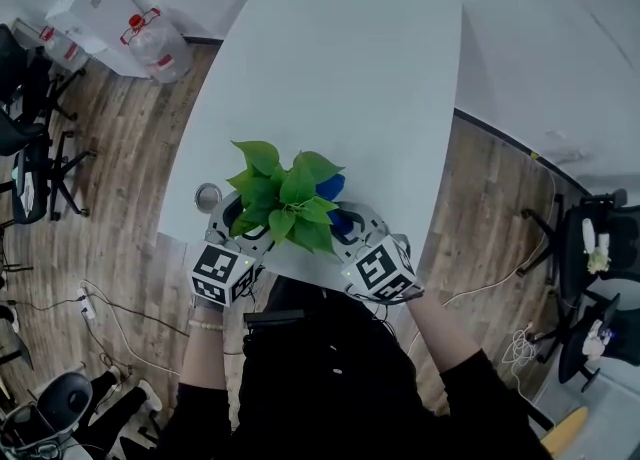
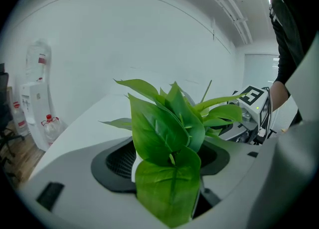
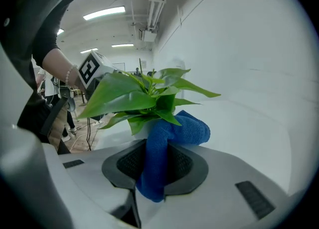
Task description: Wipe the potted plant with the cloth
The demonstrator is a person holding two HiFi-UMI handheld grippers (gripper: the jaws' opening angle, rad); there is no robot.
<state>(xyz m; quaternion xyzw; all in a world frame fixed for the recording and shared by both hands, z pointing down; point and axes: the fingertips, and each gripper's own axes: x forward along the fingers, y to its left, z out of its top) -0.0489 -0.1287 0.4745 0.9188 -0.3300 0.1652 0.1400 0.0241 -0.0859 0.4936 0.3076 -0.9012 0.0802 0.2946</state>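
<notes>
A leafy green potted plant (image 1: 285,198) stands near the front edge of the white table (image 1: 330,78). My left gripper (image 1: 245,226) comes at it from the left. In the left gripper view its jaws stand wide around the base of the plant (image 2: 169,138). A strip of white pot (image 2: 133,167) shows against the left pad, and leaves hide the rest. My right gripper (image 1: 345,223) is shut on a blue cloth (image 3: 174,133). The cloth's free end lies against the lower leaves (image 3: 144,98) on the plant's right side. In the head view the cloth (image 1: 333,188) peeks out beside the leaves.
A small round metal object (image 1: 208,196) lies on the table left of the plant. Large water bottles (image 1: 155,43) stand on the floor at the far left. Office chairs (image 1: 30,168) are at the left and another chair (image 1: 590,248) at the right.
</notes>
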